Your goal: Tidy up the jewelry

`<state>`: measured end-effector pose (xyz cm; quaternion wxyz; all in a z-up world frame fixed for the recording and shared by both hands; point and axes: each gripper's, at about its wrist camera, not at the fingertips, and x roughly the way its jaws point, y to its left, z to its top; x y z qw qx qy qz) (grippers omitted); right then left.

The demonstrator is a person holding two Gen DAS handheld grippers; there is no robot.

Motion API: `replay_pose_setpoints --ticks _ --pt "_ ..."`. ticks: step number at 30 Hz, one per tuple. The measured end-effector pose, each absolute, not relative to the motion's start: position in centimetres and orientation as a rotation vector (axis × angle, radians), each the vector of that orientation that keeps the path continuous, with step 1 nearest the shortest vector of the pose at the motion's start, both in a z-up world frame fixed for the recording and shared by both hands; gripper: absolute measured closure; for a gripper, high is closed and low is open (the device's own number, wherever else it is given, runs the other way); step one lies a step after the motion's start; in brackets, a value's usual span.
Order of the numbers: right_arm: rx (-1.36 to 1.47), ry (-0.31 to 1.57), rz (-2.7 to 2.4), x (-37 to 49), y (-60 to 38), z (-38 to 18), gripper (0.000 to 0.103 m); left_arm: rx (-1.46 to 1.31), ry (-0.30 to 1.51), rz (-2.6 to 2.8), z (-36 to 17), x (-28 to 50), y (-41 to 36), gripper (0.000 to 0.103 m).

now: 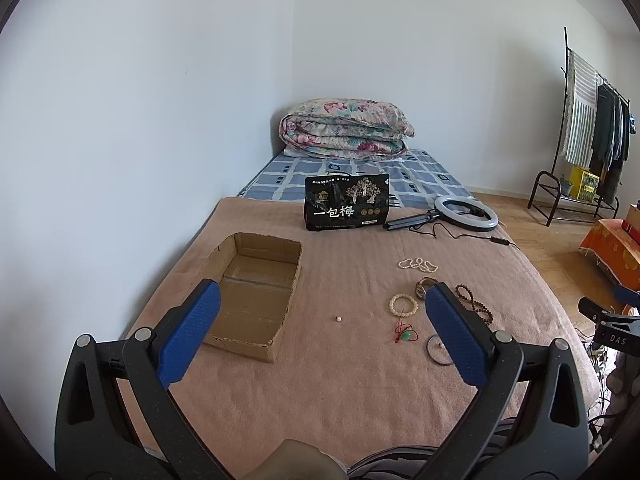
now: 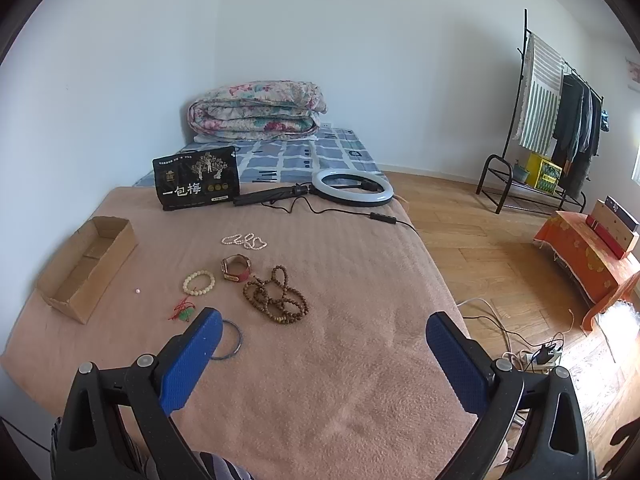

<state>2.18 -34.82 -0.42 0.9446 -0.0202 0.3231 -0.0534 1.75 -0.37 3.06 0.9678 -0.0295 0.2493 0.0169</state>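
Observation:
Jewelry lies on the pink blanket: a white pearl necklace (image 2: 245, 241), a cream bead bracelet (image 2: 199, 283), a red watch (image 2: 236, 267), a brown bead necklace (image 2: 276, 296), a green pendant on red cord (image 2: 185, 312), a dark bangle (image 2: 232, 340) and a loose pearl (image 2: 137, 291). An empty cardboard box (image 1: 254, 294) sits to their left. My left gripper (image 1: 320, 332) is open above the blanket between box and jewelry; its right finger hides part of the watch and bangle. My right gripper (image 2: 324, 360) is open and empty, near the bangle.
A black snack bag (image 1: 347, 202) and a ring light (image 1: 466, 213) with its cable lie behind the jewelry. A folded quilt (image 1: 344, 128) sits at the bed's far end. The bed edge drops to wood floor on the right, with a clothes rack (image 2: 556, 120) and an orange stool (image 2: 588, 256).

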Motion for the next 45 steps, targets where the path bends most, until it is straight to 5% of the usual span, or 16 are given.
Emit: replay_pose_setpoints --ticks 45 --pt "-0.051 0.697 -0.067 3.4 -34.5 -2.2 0.0 -0.071 0.554 0.008 -0.1 3.1 -0.9 0.0"
